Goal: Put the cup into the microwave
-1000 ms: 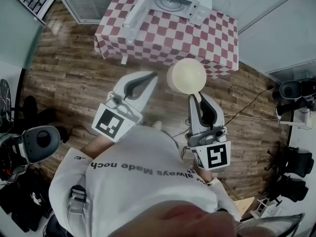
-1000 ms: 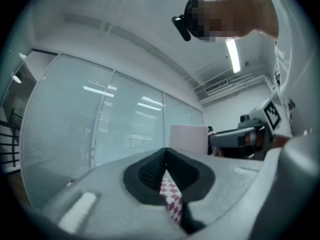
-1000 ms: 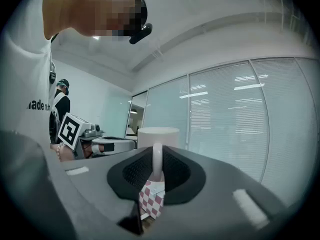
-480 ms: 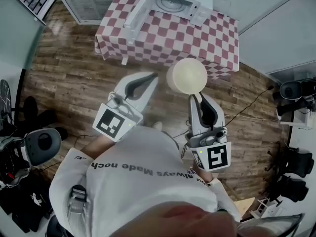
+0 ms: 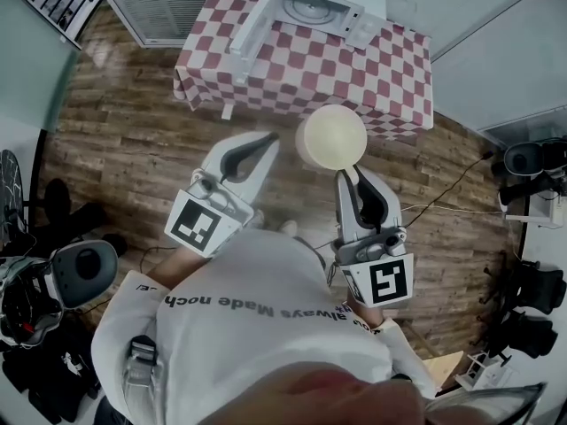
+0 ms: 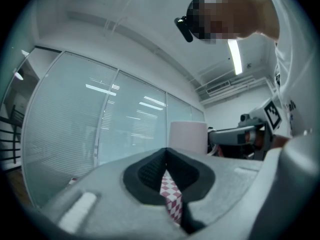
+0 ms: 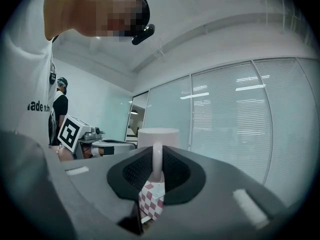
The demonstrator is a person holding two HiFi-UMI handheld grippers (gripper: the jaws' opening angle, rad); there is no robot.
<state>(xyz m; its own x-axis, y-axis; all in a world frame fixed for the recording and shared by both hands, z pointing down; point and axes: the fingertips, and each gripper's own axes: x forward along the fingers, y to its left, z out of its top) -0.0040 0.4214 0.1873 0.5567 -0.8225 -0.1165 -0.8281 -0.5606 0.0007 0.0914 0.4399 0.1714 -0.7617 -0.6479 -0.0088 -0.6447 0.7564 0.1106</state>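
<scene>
The microwave [image 5: 319, 3] seems cut off at the head view's top.

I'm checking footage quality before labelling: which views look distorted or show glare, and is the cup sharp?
Head view: evenly lit, mild wide-angle bowing, cup sharp. Left gripper view: strong fisheye with dark corners, ceiling-light streaks reflected in the glass wall, cup softer. Right gripper view: same fisheye and reflections; cup handle clear between the jaws.

The right claw [image 5: 345, 177] holds a cream cup [image 5: 331, 136] above the wooden floor [image 5: 133, 140], just short of the far checkered surface [image 5: 390, 69] carrying an open-doored microwave [image 5: 307, 8]. The left claw [image 5: 268, 140] hangs just left.
</scene>
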